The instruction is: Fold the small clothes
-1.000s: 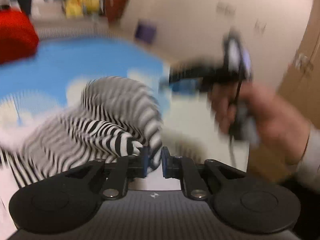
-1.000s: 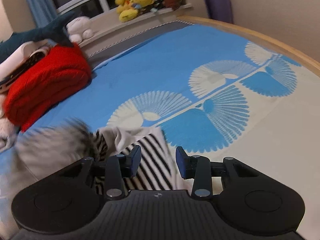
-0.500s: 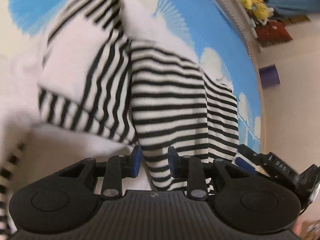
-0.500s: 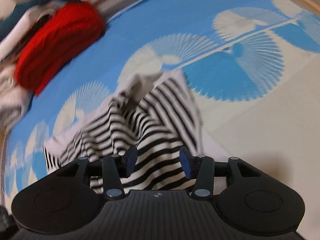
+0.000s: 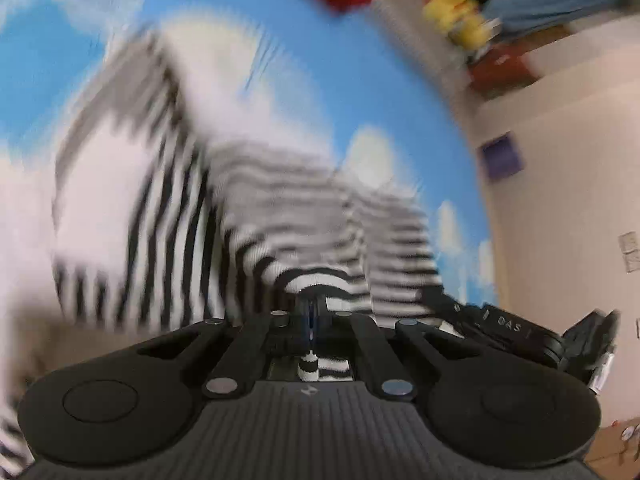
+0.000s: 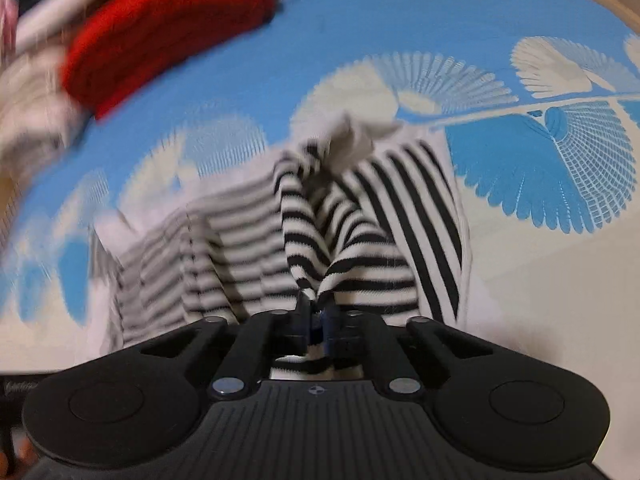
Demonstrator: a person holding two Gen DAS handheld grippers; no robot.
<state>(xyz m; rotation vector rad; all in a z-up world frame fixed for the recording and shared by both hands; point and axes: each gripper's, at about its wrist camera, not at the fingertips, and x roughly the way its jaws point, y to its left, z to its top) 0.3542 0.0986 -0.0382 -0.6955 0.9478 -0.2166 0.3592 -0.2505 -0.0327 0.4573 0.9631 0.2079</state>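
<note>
On the bed, whose blue sheet carries pale fan shapes, lies a small black-and-white striped top, rumpled and partly bunched, with a plain white part of it showing at the far end. Both tools have hold of its near edge: the left tool has its jaws pressed together on a pinch of striped cloth that also pokes out behind the pads, and the right tool is likewise clamped on a raised fold that stands up in a peak just ahead of it. Each tool points down at a slant toward the bed. From the left wrist the right tool's black body shows at the lower right, just beside the top. A red knitted garment sits farther up the bed, well apart from the top, beside a blurred pile of pale clothes. Yellow soft toys sit on a ledge past the bed, and a beige wall runs alongside.
</note>
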